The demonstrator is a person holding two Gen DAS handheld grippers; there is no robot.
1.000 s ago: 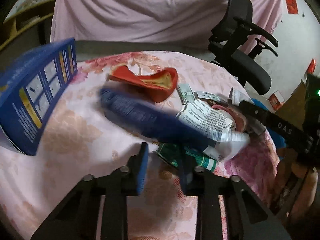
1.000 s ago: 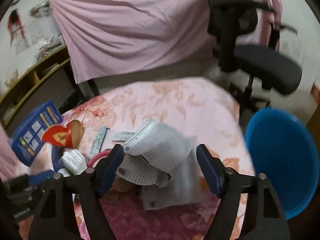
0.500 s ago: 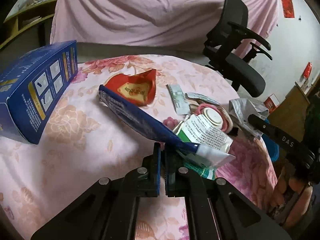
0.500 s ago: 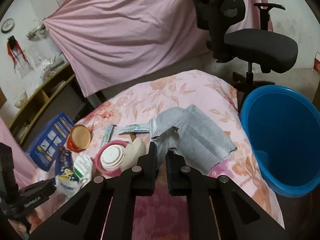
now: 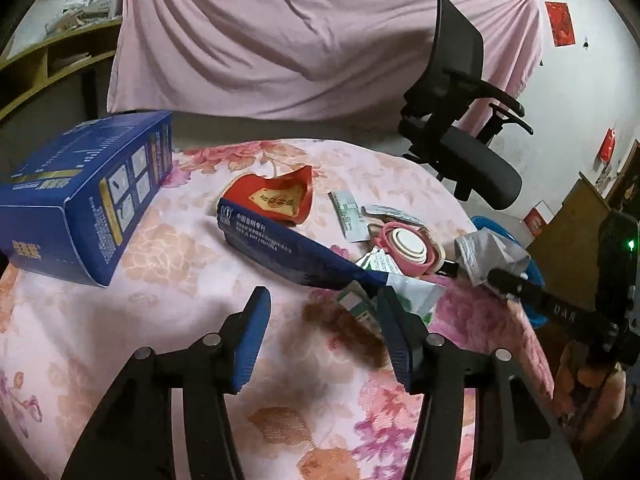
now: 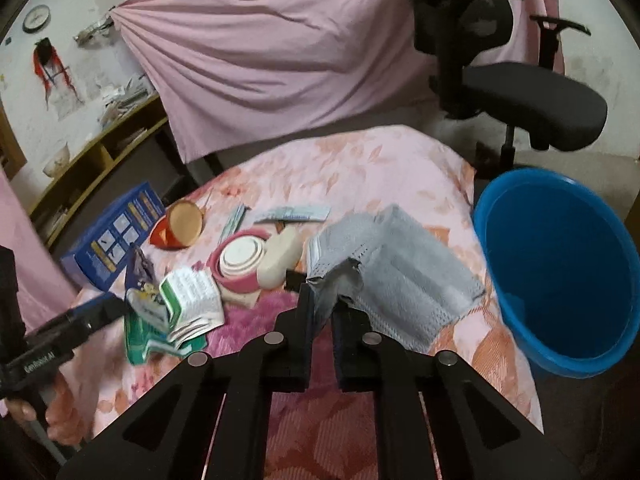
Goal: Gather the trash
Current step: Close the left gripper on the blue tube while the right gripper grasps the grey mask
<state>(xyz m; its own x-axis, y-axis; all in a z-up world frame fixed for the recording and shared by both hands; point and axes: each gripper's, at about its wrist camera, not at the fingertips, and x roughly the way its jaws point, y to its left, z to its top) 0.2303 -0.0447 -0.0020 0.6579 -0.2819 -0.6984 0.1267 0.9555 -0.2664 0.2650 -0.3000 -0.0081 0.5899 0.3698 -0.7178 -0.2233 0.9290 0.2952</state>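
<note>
My right gripper (image 6: 323, 304) is shut on a grey face mask (image 6: 396, 276) and holds it above the floral tablecloth, left of the blue bucket (image 6: 560, 268). The mask also shows in the left wrist view (image 5: 486, 254). My left gripper (image 5: 320, 320) is open, just short of a long blue snack wrapper (image 5: 288, 250) that lies on the table beside a white and green paper packet (image 5: 404, 292). Behind them lie a red crushed cup (image 5: 272, 200), a pink and white lid (image 5: 406, 244) and thin sachets (image 5: 350, 216).
A big blue carton (image 5: 80, 200) lies at the table's left side. A black office chair (image 6: 512, 80) stands behind the table, next to the bucket. A pink sheet (image 5: 300, 36) hangs at the back. A wooden shelf (image 6: 92, 160) stands at the left.
My left gripper was shut on the blue wrapper half a second ago and has opened; the wrapper now lies on the table. My right gripper closed on the mask and has lifted it toward the bucket.
</note>
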